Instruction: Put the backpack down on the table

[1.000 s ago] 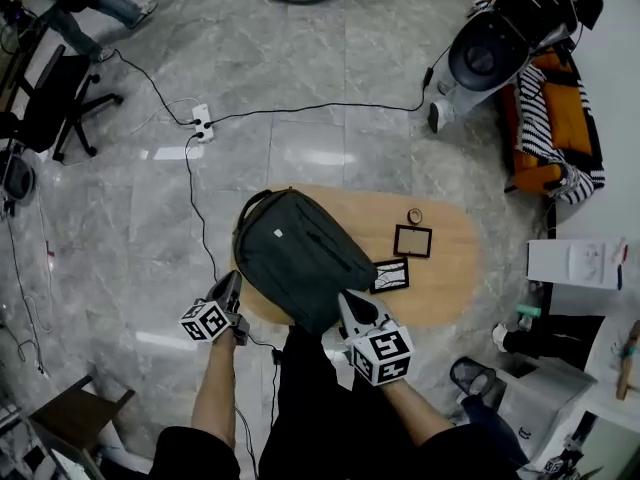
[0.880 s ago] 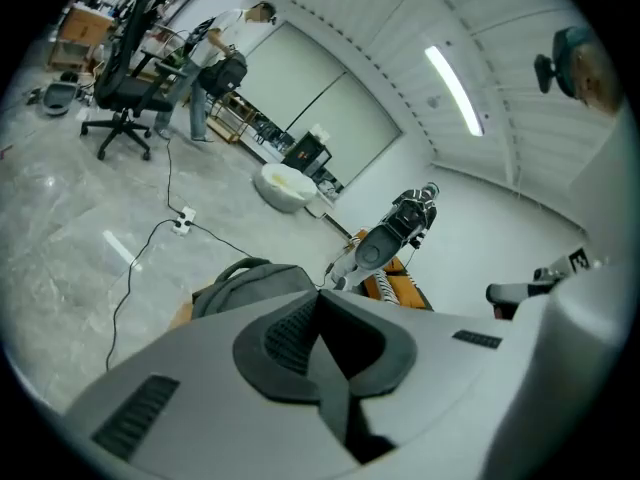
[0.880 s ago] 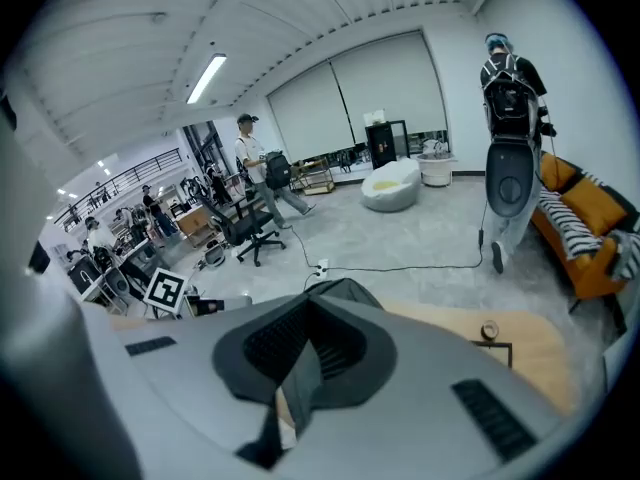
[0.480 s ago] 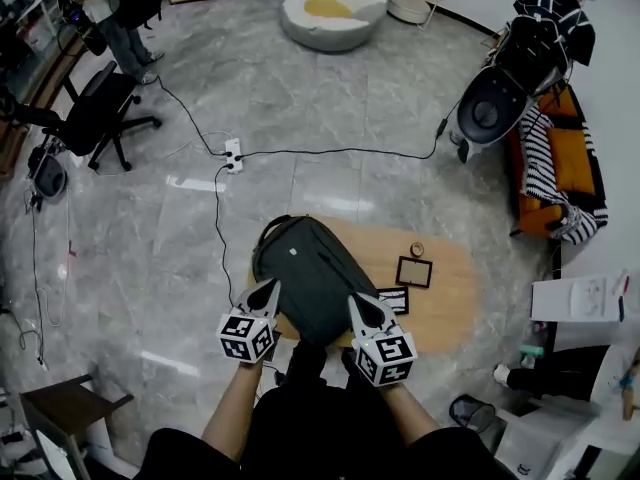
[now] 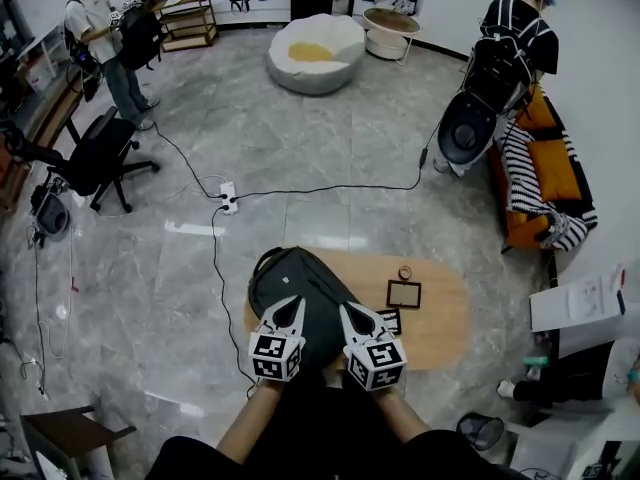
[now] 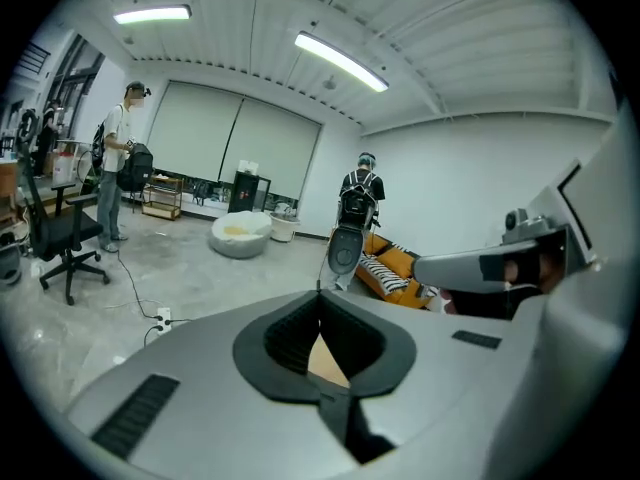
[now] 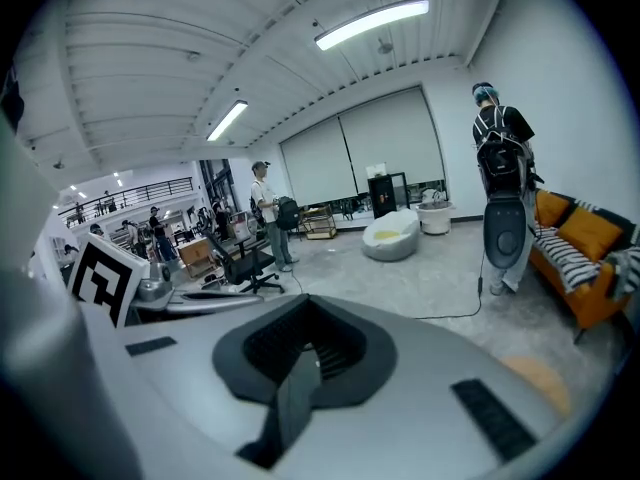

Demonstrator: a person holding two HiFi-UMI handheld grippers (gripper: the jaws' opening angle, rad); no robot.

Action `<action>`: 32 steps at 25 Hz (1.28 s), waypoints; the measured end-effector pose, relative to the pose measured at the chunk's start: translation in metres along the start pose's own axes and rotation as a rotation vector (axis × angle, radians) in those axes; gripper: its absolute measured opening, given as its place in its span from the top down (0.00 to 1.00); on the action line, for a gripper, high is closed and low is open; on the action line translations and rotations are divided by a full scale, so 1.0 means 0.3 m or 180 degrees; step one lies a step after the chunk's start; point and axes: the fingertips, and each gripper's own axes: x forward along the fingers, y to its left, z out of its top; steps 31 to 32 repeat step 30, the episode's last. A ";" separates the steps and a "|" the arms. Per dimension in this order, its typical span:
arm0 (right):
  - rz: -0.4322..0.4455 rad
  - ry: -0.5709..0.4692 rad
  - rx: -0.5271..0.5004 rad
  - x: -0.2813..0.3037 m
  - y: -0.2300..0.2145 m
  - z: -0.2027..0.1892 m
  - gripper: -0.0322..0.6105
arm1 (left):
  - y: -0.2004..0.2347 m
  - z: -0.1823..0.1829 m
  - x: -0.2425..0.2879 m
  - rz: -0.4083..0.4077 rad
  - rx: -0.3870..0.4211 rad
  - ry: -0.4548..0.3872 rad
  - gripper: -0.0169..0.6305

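A dark grey backpack (image 5: 292,286) lies flat on the left end of the oval wooden table (image 5: 445,313). Both grippers hang side by side above its near end, held over the person's lap. My left gripper (image 5: 292,306) is shut with nothing in it, its marker cube (image 5: 275,354) toward me. Just right of it, my right gripper (image 5: 350,314) is also shut and holds nothing. The left gripper view shows closed jaws (image 6: 320,292) with a sliver of tabletop behind them. The right gripper view shows closed jaws (image 7: 305,300) pointing across the room.
Two dark picture frames (image 5: 404,293) and a small round object (image 5: 405,272) lie on the table right of the backpack. A power strip (image 5: 228,197) with cables crosses the floor. An office chair (image 5: 95,158), beanbag (image 5: 315,50), orange sofa (image 5: 540,173) and standing people (image 5: 515,33) surround the table.
Both grippers have risen off the backpack's near edge and drawn closer together, the left one swinging right and rolling. The backpack stays on the table. The head view has tilted up.
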 end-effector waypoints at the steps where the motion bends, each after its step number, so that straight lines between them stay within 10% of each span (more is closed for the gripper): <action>1: -0.0003 -0.0006 -0.0015 -0.005 -0.001 -0.004 0.94 | -0.010 -0.001 0.004 -0.0014 0.0034 0.0011 0.95; 32: 0.0050 0.0015 -0.0202 -0.060 -0.021 -0.025 0.94 | -0.082 -0.015 0.008 0.0010 0.0089 -0.0013 0.95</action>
